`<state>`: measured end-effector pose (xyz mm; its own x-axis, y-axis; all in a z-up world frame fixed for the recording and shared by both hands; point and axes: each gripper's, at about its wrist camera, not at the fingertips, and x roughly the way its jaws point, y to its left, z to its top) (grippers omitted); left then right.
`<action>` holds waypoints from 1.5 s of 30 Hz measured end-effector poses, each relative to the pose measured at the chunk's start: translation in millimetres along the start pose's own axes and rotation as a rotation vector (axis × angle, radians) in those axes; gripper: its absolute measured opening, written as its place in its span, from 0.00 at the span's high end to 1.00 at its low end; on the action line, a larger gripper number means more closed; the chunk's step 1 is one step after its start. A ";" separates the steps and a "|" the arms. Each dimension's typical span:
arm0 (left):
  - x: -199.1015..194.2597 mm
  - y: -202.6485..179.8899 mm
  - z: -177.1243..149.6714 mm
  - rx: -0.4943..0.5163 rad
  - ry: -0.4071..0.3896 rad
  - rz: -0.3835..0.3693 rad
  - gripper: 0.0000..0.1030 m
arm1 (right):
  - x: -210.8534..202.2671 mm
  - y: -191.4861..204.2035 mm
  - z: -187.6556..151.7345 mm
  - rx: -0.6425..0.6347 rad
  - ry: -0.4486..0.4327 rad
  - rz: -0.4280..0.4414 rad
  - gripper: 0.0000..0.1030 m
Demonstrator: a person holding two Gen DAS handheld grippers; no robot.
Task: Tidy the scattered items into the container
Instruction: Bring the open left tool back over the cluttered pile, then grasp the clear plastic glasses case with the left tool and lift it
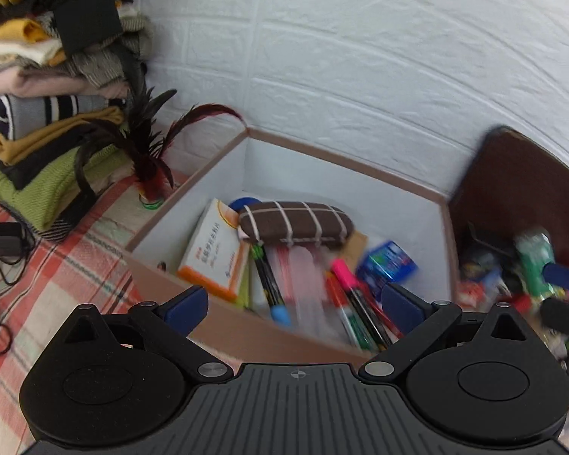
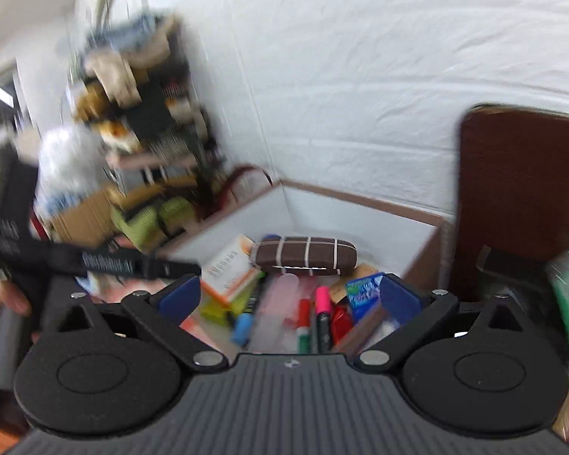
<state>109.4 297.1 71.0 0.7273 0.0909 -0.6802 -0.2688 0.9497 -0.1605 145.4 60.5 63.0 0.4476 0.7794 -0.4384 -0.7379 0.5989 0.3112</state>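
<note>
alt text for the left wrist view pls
The open left gripper hovers empty over a brown-rimmed box holding markers, an orange-and-white carton and a brown checked case. A feather shuttlecock lies outside on the plaid cloth.

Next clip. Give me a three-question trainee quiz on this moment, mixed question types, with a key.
1. True or false: the brown checked case lies inside the box.
2. Multiple choice: the feather shuttlecock is
A. inside the box
B. outside the box, on the plaid cloth
C. held by the left tool
3. Fill in: both the left tool and the right tool are ____ and hold nothing.

Key
1. True; it rests on the other items, next to the orange-and-white carton.
2. B
3. open
</note>
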 end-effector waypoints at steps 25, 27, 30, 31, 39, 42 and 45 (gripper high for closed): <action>-35.4 -188.6 -224.2 0.228 0.076 -0.320 0.00 | -212.8 -59.7 -249.8 0.163 -0.069 -0.525 0.01; -30.4 -203.8 -220.6 0.252 0.069 -0.337 0.00 | -217.9 -73.1 -251.4 0.175 -0.076 -0.542 0.01; -18.7 -226.4 -216.7 0.282 0.073 -0.372 0.00 | -221.6 -91.4 -253.6 0.182 -0.068 -0.569 0.01; -13.9 -234.2 -215.9 0.293 0.079 -0.381 0.00 | -222.6 -97.9 -254.7 0.184 -0.064 -0.582 0.01; 30.2 -286.8 -214.0 0.351 0.161 -0.456 0.08 | -222.3 -143.0 -258.6 0.183 -0.019 -0.616 0.01; 44.5 -305.9 -213.6 0.383 0.174 -0.486 0.11 | -217.4 -155.0 -255.9 0.134 0.009 -0.598 0.01; 57.1 -322.5 -213.5 0.414 0.191 -0.511 0.15 | -213.4 -164.6 -253.4 0.101 0.022 -0.576 0.02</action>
<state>102.8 -67.9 -68.8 0.5646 -0.4179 -0.7118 0.3699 0.8990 -0.2345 43.3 -251.0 -108.3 0.7511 0.3193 -0.5779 -0.3260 0.9405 0.0959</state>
